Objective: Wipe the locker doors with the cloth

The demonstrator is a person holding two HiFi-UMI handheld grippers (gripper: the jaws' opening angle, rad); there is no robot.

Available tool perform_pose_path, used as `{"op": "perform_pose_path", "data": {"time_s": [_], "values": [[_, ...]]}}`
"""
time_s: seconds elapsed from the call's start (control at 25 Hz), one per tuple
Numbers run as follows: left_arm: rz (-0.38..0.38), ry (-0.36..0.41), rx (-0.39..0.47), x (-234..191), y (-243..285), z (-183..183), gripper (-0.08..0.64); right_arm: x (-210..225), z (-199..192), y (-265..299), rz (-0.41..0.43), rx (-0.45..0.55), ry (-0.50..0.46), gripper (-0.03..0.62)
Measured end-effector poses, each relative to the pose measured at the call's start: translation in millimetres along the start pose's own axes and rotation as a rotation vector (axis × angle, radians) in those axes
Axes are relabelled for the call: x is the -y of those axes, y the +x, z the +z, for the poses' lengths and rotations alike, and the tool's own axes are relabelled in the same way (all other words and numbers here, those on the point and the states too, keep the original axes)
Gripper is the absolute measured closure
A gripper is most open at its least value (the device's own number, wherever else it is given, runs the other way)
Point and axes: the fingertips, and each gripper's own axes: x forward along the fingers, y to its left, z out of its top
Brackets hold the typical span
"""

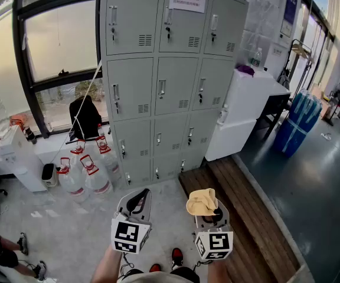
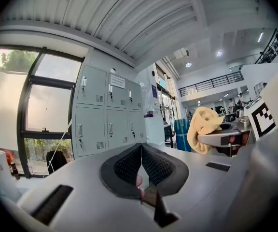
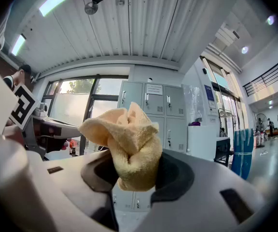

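Observation:
A grey bank of lockers (image 1: 170, 75) stands ahead against the wall, all doors closed, with a white notice on the top middle door. It also shows far off in the left gripper view as lockers (image 2: 107, 117) and behind the cloth as lockers (image 3: 170, 115). My right gripper (image 1: 205, 208) is shut on a bunched yellow cloth (image 1: 200, 201), which fills its jaws as cloth (image 3: 129, 146). My left gripper (image 1: 138, 200) is held low beside it, shut with nothing in it; its pads (image 2: 151, 166) meet. Both grippers are well short of the lockers.
Several large water bottles (image 1: 87, 170) stand at the lockers' lower left, next to a black bag (image 1: 86, 118). A white cabinet (image 1: 244, 111) abuts the lockers' right side. A wooden platform (image 1: 241, 217) runs along the right. A blue barrel (image 1: 298, 122) stands farther right.

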Motion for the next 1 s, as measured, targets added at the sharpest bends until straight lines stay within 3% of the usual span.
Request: {"op": "perform_pose_path", "data": {"time_s": [0.56,1.0], "values": [[-0.002,-0.020,-0.014,-19,10,-12,0.537,-10,-9,19,0.007,-0.021,0.024,0.413],[0.026,-0.016,-0.036,-43,63,-16,0.537,11,-17,73,0.026,-0.026,0.033,0.413]]}}
